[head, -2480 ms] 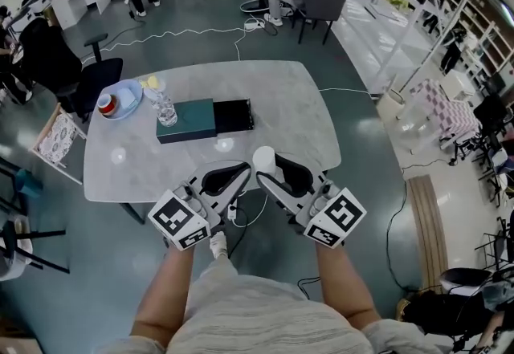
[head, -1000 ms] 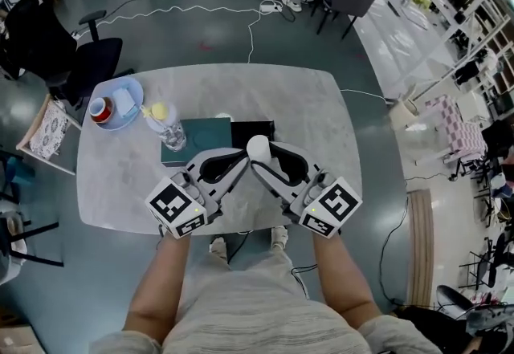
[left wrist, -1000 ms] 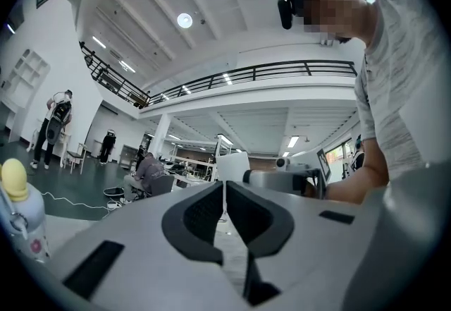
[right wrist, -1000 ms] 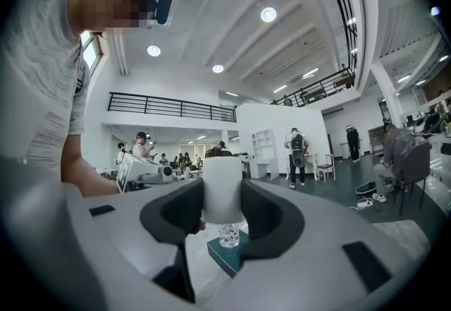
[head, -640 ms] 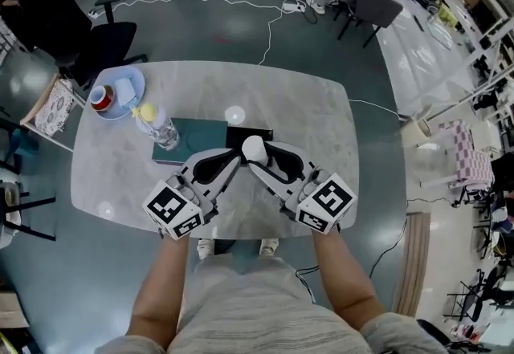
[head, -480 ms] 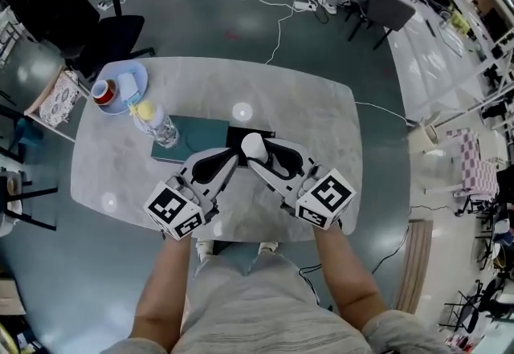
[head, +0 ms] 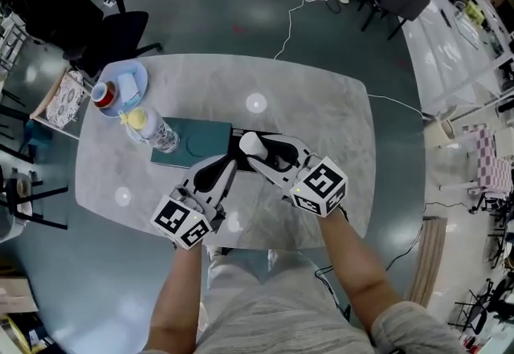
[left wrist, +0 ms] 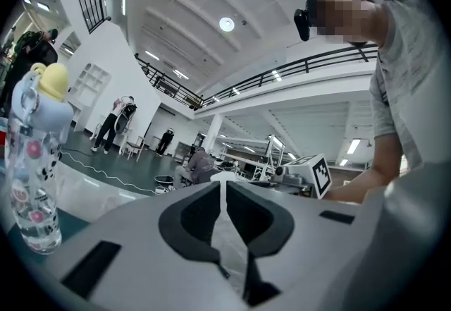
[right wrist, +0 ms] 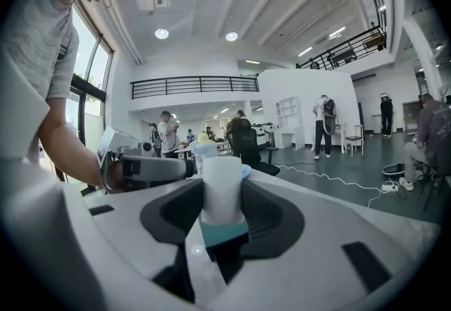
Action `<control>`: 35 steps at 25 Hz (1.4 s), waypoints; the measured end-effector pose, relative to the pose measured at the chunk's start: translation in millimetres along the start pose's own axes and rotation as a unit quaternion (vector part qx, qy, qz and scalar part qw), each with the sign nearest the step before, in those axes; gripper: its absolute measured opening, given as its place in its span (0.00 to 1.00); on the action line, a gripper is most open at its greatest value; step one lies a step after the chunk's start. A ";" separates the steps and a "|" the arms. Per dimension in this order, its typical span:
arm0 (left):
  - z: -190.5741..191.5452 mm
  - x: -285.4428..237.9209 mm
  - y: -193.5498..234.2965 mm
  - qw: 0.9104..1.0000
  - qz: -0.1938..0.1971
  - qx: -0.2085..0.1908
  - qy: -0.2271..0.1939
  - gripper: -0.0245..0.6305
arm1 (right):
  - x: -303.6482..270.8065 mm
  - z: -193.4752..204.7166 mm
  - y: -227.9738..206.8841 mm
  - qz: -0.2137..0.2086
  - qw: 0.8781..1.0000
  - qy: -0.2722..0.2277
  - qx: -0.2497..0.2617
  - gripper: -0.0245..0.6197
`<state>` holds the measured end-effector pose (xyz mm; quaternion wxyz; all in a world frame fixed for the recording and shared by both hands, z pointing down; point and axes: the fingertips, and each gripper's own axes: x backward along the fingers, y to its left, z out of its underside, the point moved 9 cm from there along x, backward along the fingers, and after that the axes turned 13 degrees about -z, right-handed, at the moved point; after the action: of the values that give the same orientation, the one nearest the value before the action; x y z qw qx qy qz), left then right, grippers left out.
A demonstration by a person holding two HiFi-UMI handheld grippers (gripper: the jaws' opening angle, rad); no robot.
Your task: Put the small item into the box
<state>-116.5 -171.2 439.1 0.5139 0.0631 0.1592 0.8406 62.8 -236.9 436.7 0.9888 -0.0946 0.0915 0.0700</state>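
A teal box (head: pixel 195 142) lies on the grey table (head: pixel 321 115), and its black inner tray (head: pixel 283 148) is slid out to the right. My right gripper (head: pixel 251 147) is shut on the small item (head: pixel 250 143), a white cylinder, and holds it above the tray's left end. The right gripper view shows the white item (right wrist: pixel 223 188) upright between the jaws of the right gripper (right wrist: pixel 223 183). My left gripper (head: pixel 230 161) is shut and empty, just left of the item over the box's near edge. In the left gripper view the left gripper (left wrist: pixel 224 184) has its jaws together.
A clear water bottle (head: pixel 149 129) with a yellow cap stands at the box's left end, also large at the left of the left gripper view as the bottle (left wrist: pixel 34 161). A blue plate (head: pixel 122 84) with a red cup sits at the table's far left. A black chair (head: pixel 90 23) stands beyond.
Both grippers have moved forward from the near table edge to the box. The right gripper has carried the white item over the black tray; the left now trails slightly behind it.
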 end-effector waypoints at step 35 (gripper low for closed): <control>36.9 -32.6 38.0 0.999 -0.029 0.031 0.019 0.07 | -60.4 123.0 -51.4 0.017 0.973 0.226 -0.038 0.33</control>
<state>-123.5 -208.6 488.3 0.5325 0.0583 0.1965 0.8213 32.7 -269.7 576.1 0.9370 -0.1440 0.3111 0.0666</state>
